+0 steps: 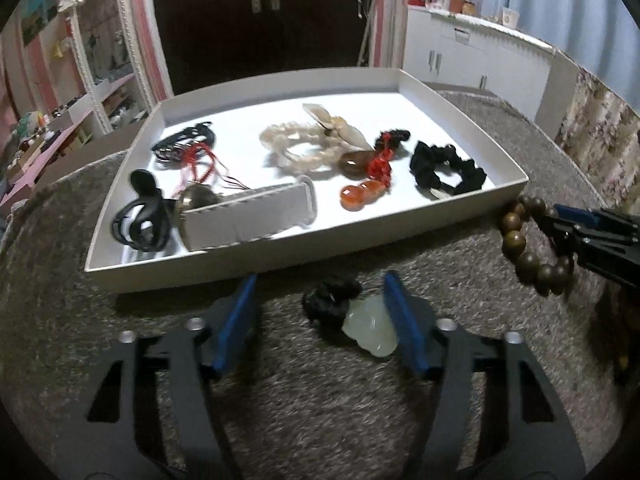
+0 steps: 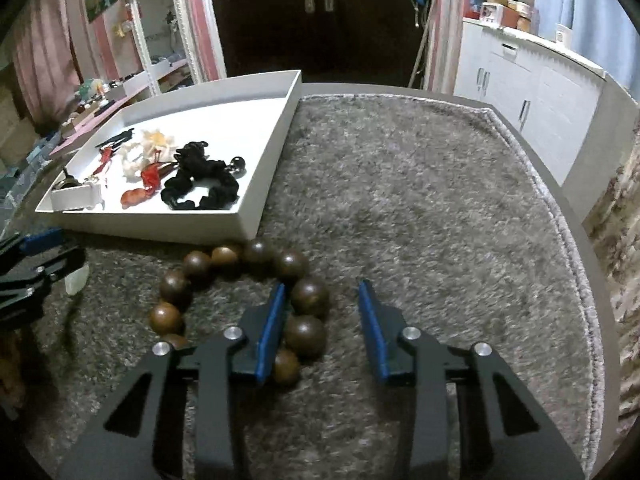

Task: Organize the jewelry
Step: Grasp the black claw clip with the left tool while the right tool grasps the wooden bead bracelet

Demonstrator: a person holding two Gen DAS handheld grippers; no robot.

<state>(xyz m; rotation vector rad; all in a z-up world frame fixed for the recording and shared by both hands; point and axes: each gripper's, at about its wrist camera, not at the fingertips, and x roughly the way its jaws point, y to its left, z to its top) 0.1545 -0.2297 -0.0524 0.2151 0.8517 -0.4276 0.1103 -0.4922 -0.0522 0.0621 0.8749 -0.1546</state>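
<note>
1. Both views are dim overall, the room lit unevenly and the far doorway point(image 1: 260, 12) nearly black.
2. The brightest area is the white tray point(image 1: 280, 80) floor at centre, which glares and washes out pale items lying on it.
3. Objects in the tray cast short, soft shadows; the left gripper point(image 1: 320, 320) throws a faint dark patch on the grey carpet point(image 1: 360, 420) below it.
4. Fisheye distortion bends straight edges: the tray rim bows and the white cabinet point(image 2: 540, 92) at upper right curves.
5. Black vignetting fills the corners of both frames.
6. The carpet pile looks smeared and grainy, suggesting motion blur, and background shelves at upper left are soft.
</note>
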